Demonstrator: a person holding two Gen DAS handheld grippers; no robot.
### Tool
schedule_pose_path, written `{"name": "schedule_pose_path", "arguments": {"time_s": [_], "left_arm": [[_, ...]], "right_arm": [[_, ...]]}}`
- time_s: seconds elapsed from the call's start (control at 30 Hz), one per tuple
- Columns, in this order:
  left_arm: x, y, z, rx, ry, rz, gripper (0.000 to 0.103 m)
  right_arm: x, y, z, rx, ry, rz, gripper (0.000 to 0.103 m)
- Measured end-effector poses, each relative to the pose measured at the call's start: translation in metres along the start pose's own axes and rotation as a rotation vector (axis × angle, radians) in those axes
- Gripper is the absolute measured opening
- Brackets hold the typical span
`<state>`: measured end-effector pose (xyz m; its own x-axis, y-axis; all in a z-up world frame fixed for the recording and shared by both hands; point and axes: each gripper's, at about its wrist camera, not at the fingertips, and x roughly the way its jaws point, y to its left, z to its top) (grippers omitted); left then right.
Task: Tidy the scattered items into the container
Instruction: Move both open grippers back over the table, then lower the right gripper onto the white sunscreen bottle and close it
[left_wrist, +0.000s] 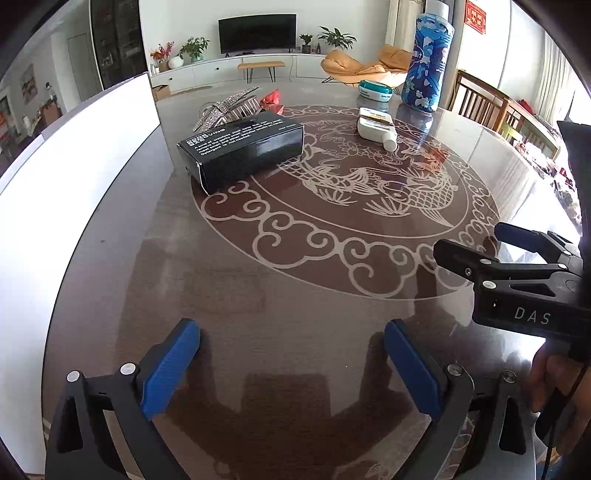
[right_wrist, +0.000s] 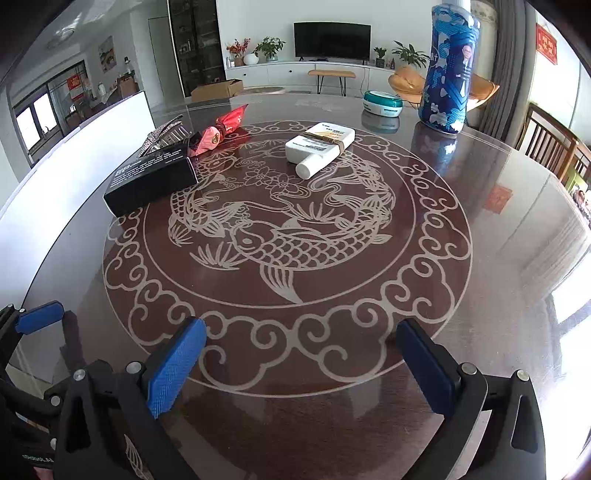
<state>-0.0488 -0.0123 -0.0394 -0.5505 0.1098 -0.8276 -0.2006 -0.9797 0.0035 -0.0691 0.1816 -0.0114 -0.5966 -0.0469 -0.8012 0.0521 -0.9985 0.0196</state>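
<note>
Left gripper (left_wrist: 291, 363) is held spread wide, empty, low over the glossy carp-patterned table (left_wrist: 295, 288) | right gripper (right_wrist: 301, 365) likewise parted, nothing gripped, seen beside it | black box (left_wrist: 242, 153) lies far left by a rhinestone hair clip (left_wrist: 225, 107) and red candies (right_wrist: 221, 127) | white tube (right_wrist: 319, 147) lies centre | white container wall (left_wrist: 74, 177) at left.

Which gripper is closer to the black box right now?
Left, as far as I can tell. The black box sits ahead of the left gripper; from the right gripper it lies farther, off to the left.
</note>
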Motion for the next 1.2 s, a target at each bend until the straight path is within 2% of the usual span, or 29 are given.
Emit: {"name": "schedule_pose_path", "arguments": {"time_s": [0.73,1.2], "left_arm": [[0.0059,0.0010,0.0041,-0.005,-0.019,0.002,0.103],[0.0057,0.0014,0.0035,-0.004,-0.020,0.006,0.103]], "right_arm": [[0.0054,-0.0006,0.0025,0.023,0.013,-0.036,0.103],[0.0031,-0.0032,0.0026,0.035,-0.001,0.020,0.103]]}}
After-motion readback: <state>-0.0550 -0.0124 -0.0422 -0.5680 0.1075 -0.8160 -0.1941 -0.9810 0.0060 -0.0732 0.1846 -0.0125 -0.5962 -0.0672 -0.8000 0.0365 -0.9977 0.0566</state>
